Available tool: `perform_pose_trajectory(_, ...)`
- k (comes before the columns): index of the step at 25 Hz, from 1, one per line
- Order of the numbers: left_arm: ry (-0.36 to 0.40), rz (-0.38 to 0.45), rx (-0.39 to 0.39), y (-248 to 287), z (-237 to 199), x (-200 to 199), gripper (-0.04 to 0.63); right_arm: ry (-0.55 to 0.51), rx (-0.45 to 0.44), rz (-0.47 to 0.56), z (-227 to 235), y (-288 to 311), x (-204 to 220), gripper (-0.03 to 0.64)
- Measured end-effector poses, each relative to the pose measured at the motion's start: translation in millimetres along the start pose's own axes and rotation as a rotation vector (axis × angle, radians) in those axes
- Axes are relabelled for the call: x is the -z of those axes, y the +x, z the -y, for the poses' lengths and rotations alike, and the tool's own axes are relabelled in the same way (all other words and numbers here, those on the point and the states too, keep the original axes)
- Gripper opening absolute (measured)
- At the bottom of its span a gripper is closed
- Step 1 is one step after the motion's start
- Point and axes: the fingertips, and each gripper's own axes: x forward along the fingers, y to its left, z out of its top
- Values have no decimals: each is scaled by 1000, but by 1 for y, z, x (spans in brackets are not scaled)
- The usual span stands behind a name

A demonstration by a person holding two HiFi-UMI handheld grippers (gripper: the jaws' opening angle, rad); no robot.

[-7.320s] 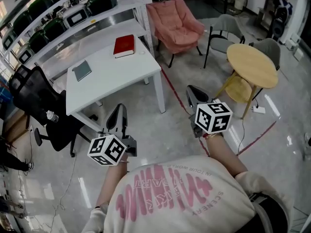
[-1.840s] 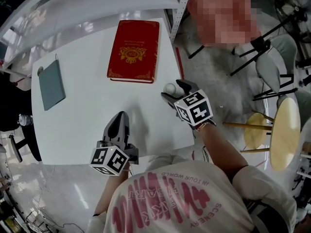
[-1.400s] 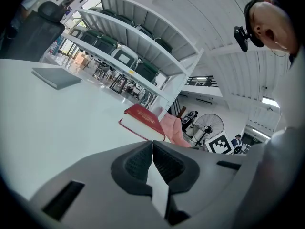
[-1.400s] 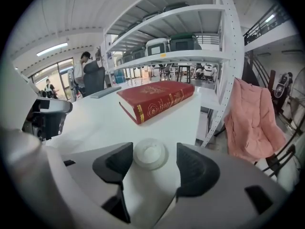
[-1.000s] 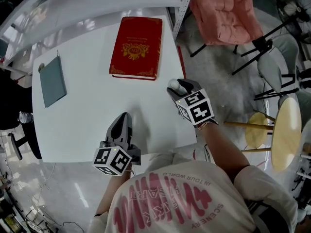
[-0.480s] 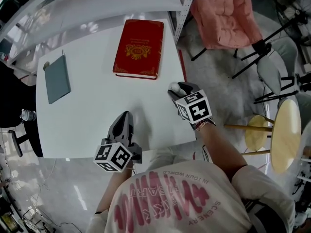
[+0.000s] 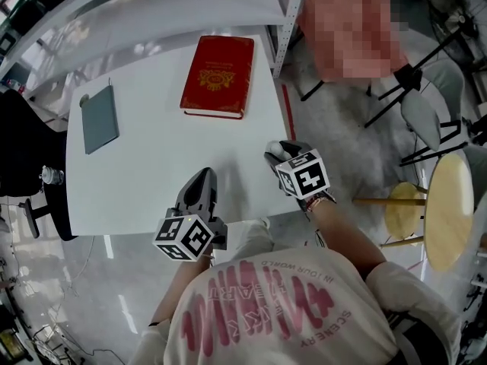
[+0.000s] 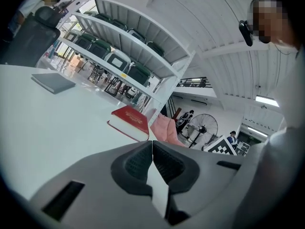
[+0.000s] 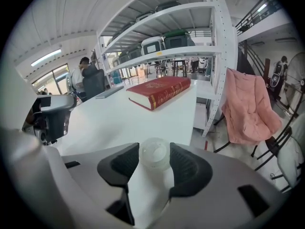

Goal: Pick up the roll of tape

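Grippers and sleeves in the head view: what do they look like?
The left gripper and right gripper match: grey beak-shaped shells, dark ribbed pads, each with a white cube bearing black square markers. The person wears a cream shirt with pink lettering; no cables show.

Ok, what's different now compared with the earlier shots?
The person walked up to the white table. The right gripper took hold of the roll of tape near the table's right edge and, over the last second, seems to have drawn it toward the person, away from the red book. The left gripper stayed shut and empty by the near edge; the book and grey notebook did not move.
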Motion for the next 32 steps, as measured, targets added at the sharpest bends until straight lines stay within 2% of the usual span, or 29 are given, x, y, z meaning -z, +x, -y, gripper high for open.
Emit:
perform_pose_trajectory(14,41,28,46,-45,72,1,25,39,-37,48,-39,-89,30,216)
perform_pose_trajectory(23,77,69,76,-76,104,-9,25,85,-93,192,-69,-146,10,216)
perform_pose_trajectory(32,136,126,122,-99,123,-26,25,69,-61,350,-84,-193,-14,216)
